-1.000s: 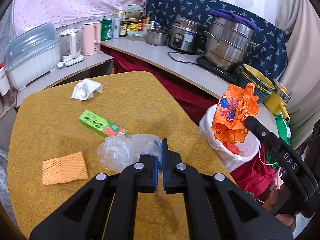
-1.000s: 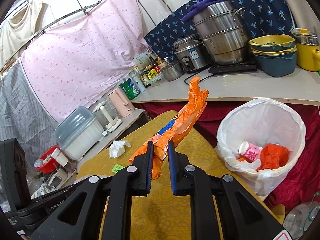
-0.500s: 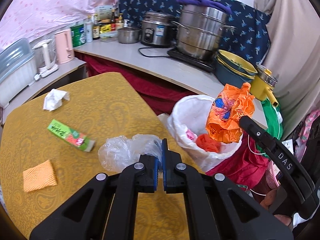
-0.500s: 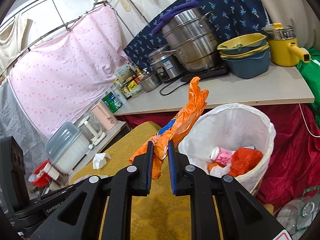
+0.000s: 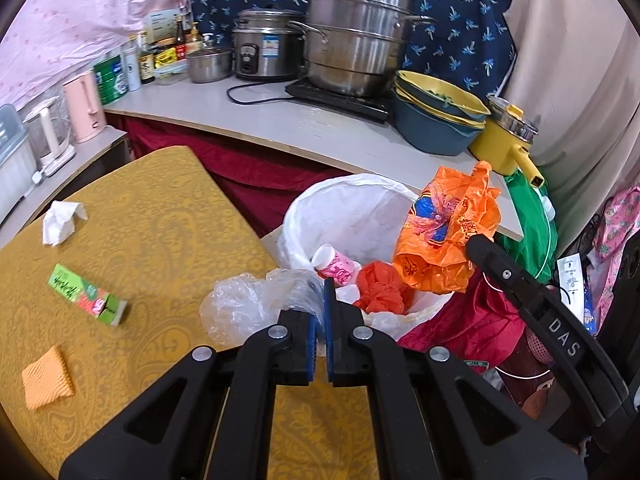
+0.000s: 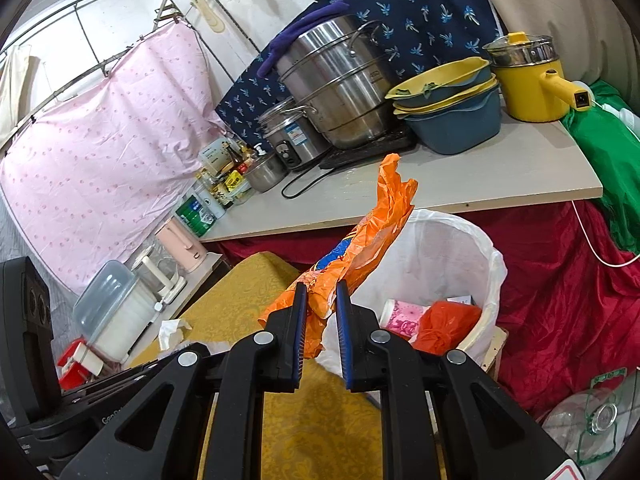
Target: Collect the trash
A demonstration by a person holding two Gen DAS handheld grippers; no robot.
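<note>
My left gripper (image 5: 320, 300) is shut on a clear plastic bag (image 5: 244, 304) and holds it at the table's right edge, beside the bin. My right gripper (image 6: 321, 300) is shut on an orange plastic bag (image 6: 360, 240), which also shows in the left wrist view (image 5: 444, 228) over the bin's right rim. The white-lined trash bin (image 5: 360, 208) stands beside the yellow table (image 5: 160, 220) and holds a pink cup (image 5: 336, 266) and a red bag (image 5: 380, 288). On the table lie a green box (image 5: 86, 294), a white tissue (image 5: 60, 218) and an orange net pad (image 5: 46, 378).
A counter (image 5: 280, 120) behind the bin carries a steel steamer pot (image 5: 356, 40), a rice cooker (image 5: 266, 48), stacked basins (image 5: 436, 116), a yellow pot (image 5: 508, 140), bottles and kettles. A red cloth (image 6: 560, 280) hangs below it. A green bag (image 6: 600, 160) sits at the right.
Both grippers have moved right, from over the table toward the bin, each still holding its bag. The bin's contents have come into the left wrist view.
</note>
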